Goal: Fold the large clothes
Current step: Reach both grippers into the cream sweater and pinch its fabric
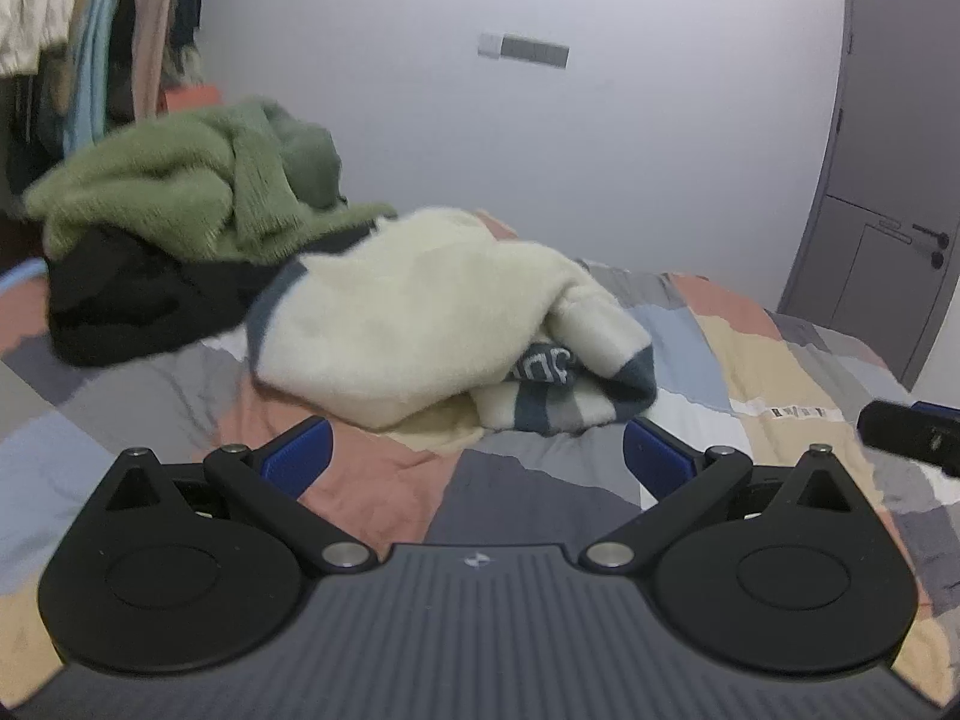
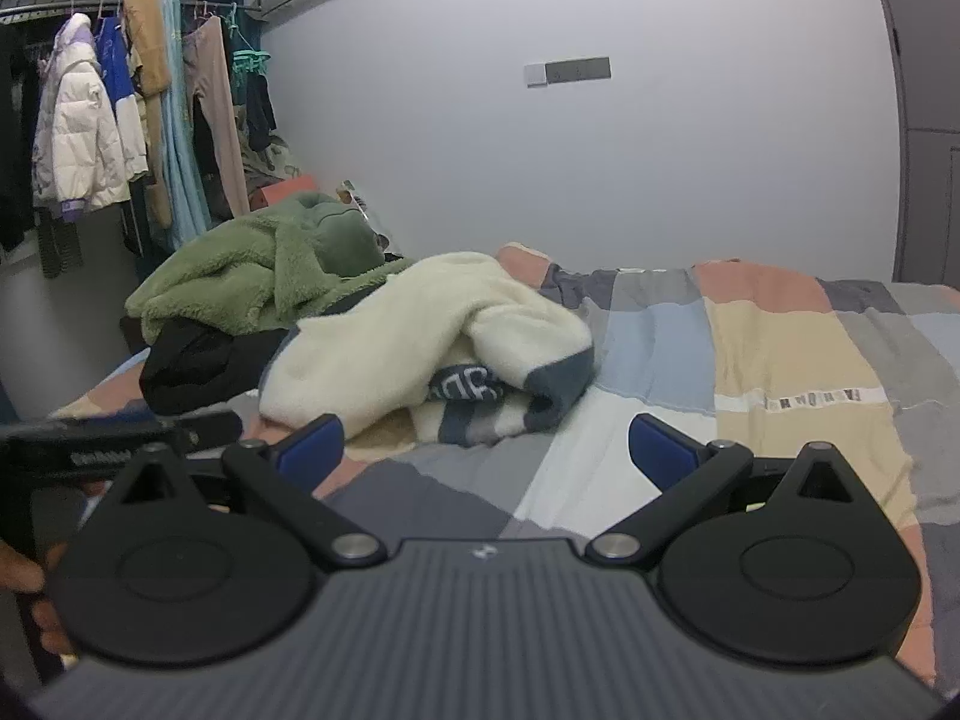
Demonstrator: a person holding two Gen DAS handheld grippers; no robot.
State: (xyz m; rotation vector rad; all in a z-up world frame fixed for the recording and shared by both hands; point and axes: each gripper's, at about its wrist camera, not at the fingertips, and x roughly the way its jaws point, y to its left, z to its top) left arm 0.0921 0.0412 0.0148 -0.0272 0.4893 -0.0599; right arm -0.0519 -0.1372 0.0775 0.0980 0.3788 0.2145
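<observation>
A cream fleece garment (image 1: pixel 420 312) with dark blue and grey striped trim lies crumpled on the patchwork bedspread (image 1: pixel 390 480); the right wrist view also shows the cream garment (image 2: pixel 408 348). My left gripper (image 1: pixel 477 456) hovers open just in front of its near edge, nothing between the blue pads. My right gripper (image 2: pixel 486 450) is open too, a little short of the same garment and to its right. Behind it lie a green fleece garment (image 1: pixel 180 186) and a black garment (image 1: pixel 120 300), stacked in a heap.
The bedspread (image 2: pixel 750 360) stretches bare to the right of the pile. Hanging clothes (image 2: pixel 90 120) fill a rail at the far left. A grey door (image 1: pixel 888 180) stands at the right. The left gripper's body (image 2: pixel 108 450) and a hand (image 2: pixel 24 576) show at the right view's left edge.
</observation>
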